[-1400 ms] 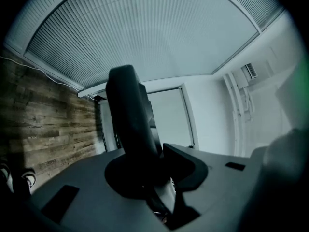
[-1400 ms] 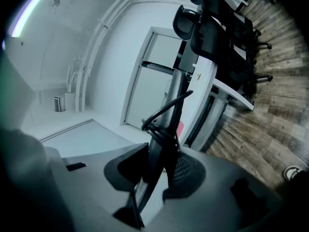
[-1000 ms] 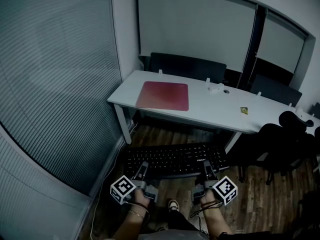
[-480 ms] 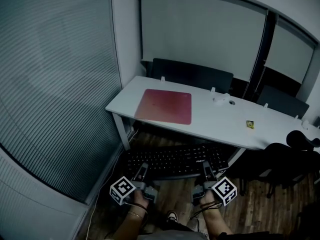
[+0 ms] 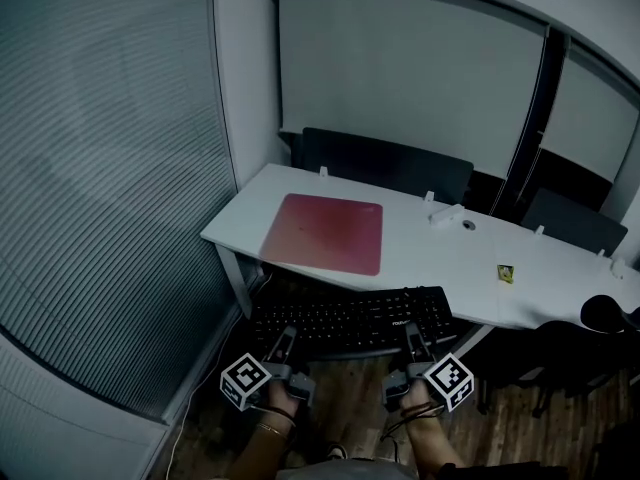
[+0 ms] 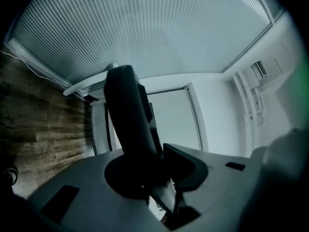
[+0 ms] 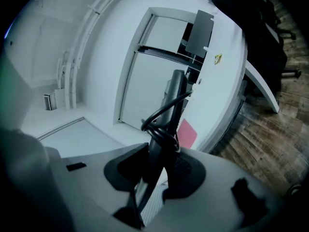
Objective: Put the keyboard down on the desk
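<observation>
Head view: gripping the black keyboard (image 5: 350,320) by its near long edge, with the left gripper (image 5: 284,338) toward the left end and the right gripper (image 5: 411,336) toward the right end. Holding it level in the air above the wood floor (image 5: 350,383), with its far edge lining up in the picture with the near edge of the white counter (image 5: 440,263), not yet resting on it. Lying on the counter: a red mat (image 5: 325,234) at the left and, well apart to the right, a small yellow item (image 5: 506,273). Standing behind the counter: dark chairs (image 5: 385,166).

Left gripper view: clamping the keyboard edge-on between the fingers (image 6: 186,166), pressing on both faces, with the dark body rising straight up from the grip. Showing grey blinds (image 6: 145,33) above and floor planks at the left.

Right gripper view: pinching the keyboard's edge between closed-in fingers (image 7: 123,170), with a looped black cable (image 7: 161,129) lying against the keyboard just above the grip. Showing the red mat and the white counter beyond.
</observation>
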The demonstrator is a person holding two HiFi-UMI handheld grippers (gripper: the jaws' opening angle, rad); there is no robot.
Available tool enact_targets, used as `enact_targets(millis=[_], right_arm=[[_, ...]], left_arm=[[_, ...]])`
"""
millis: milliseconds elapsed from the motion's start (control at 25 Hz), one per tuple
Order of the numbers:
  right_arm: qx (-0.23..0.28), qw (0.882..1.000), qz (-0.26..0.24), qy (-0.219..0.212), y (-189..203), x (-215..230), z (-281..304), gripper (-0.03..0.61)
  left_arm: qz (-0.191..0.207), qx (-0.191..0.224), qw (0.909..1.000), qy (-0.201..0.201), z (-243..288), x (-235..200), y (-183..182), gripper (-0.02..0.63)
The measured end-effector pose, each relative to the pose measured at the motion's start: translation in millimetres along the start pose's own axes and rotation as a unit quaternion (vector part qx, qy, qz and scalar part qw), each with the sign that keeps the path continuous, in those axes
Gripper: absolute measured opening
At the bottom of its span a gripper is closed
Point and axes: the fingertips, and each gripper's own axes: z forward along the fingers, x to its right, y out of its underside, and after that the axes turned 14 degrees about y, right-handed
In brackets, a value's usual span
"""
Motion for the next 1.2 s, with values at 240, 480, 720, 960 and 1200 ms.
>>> enact_targets(millis=[240, 480, 720, 960, 1200], right_arm=[[-0.005, 1.0, -0.002, -0.009, -26, 1, 38, 0.103], [-0.011, 1.0, 0.013, -0.012, -33, 10, 63, 0.103], [-0.025, 0.999, 0.036, -0.004, -31, 25, 71, 0.103], [-0.028, 0.999, 0.034, 0.001, -29, 29, 79, 0.103], [-0.024, 0.999, 0.034, 0.01, -33, 33, 103, 0.103]], left_arm=[[0.001, 0.007, 1.0, 0.001, 40, -10, 5, 0.114], [0.013, 0.002, 0.9998, -0.015, 58, -19, 5, 0.114], [0.029, -0.004, 0.9991, -0.032, 61, -19, 8, 0.115], [0.03, -0.006, 0.9988, -0.038, 64, -28, 6, 0.117], [0.022, -0.012, 0.9989, -0.038, 89, -45, 0, 0.117]])
